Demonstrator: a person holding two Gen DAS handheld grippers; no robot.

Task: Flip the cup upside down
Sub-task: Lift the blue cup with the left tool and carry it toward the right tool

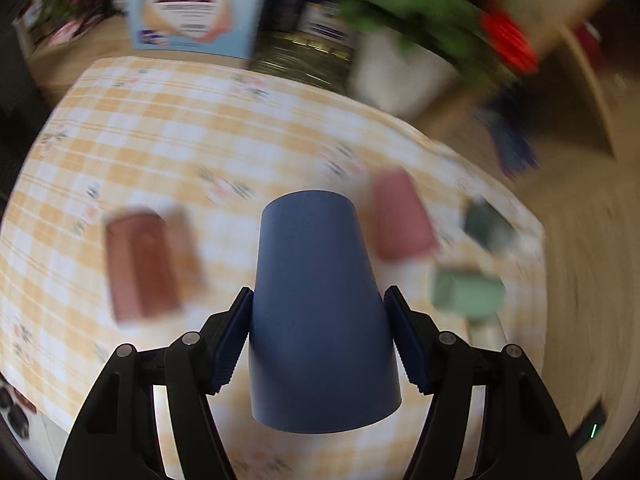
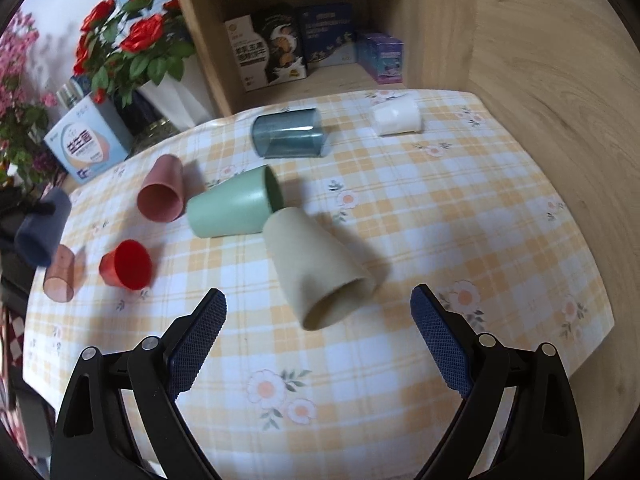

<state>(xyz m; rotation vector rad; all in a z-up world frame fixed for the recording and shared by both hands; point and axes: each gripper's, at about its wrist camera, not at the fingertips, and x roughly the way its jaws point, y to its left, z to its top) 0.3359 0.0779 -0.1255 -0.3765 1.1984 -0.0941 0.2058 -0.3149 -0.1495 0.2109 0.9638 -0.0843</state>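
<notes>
My left gripper [image 1: 319,300] is shut on a dark blue cup [image 1: 320,312], held above the checked tablecloth [image 1: 160,128] with its closed base pointing away from the camera; the background is blurred by motion. The same blue cup shows at the far left of the right wrist view [image 2: 42,228]. My right gripper [image 2: 318,300] is open and empty, just above the cloth, with a beige cup [image 2: 320,268] lying on its side right in front of its fingertips, mouth toward the camera.
Other cups lie on the cloth [image 2: 460,208]: green [image 2: 236,208], pink [image 2: 162,196], red [image 2: 128,264], translucent brown [image 2: 62,266], translucent blue-grey [image 2: 288,134] and white [image 2: 396,116]. A flower pot [image 2: 176,96], a box [image 2: 86,144] and a wooden shelf [image 2: 320,20] stand behind.
</notes>
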